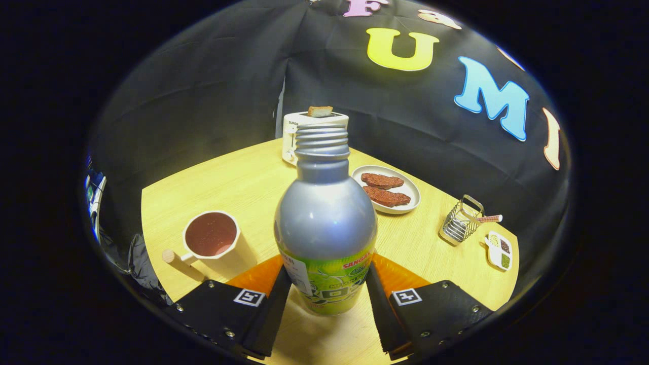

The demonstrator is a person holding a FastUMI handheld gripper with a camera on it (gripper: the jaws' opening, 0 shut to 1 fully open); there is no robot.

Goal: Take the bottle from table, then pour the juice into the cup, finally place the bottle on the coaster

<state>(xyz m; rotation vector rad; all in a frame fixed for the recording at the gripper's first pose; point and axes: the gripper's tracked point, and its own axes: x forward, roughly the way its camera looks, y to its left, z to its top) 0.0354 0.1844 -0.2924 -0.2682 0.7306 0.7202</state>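
Bottle (325, 223) sits upright between my fingers, my tongs (328, 289) clamped on its labelled lower half, cap off. Cup (211, 235) waits off to the left on the table (243, 182). I reckon a slow, level carry, then a gentle tilt over the rim.

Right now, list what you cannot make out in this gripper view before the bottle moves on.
- Coaster: an orange sheet under the bottle, mostly covered by the bottle and the gripper; its outline is unclear.
- Bottle base: whether it rests on the sheet or hangs above it, hidden by the fingers.
- Juice left in the bottle: opaque body.
- Toaster: lower front blocked by the bottle neck.
- Small divided dish: contents too small.
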